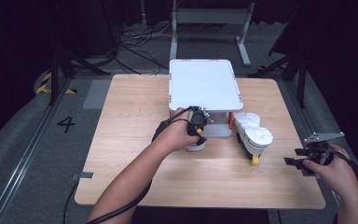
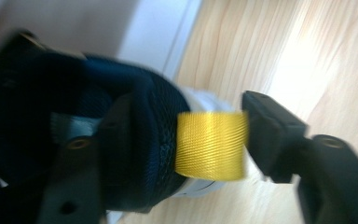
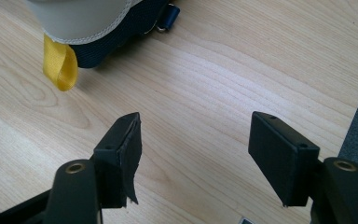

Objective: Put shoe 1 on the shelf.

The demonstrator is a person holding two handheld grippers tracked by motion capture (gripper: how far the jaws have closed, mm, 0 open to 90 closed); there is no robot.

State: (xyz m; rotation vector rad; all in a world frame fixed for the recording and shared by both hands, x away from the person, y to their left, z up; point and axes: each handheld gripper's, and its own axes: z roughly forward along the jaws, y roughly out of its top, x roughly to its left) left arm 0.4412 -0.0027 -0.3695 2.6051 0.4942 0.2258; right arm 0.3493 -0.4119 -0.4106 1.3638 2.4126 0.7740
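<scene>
Yellow loop (image 2: 210,145) of shoe (image 2: 135,149) between left gripper (image 2: 182,140) jaws — released, one pad touching; right gripper (image 3: 196,154) wide apart over bare counter (image 3: 223,70).

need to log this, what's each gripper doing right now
left gripper: open, fingers either side of a shoe's yellow heel loop, not pressing it
right gripper: open, holding nothing, over the table

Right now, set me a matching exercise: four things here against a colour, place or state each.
1 left gripper
2 right gripper
3 pull loop
4 rack

a yellow
b white, far middle of the table
c open, nothing between the jaws
d jaws either side of a shoe heel

Pairs: 1-d, 2-c, 3-a, 4-b
</scene>
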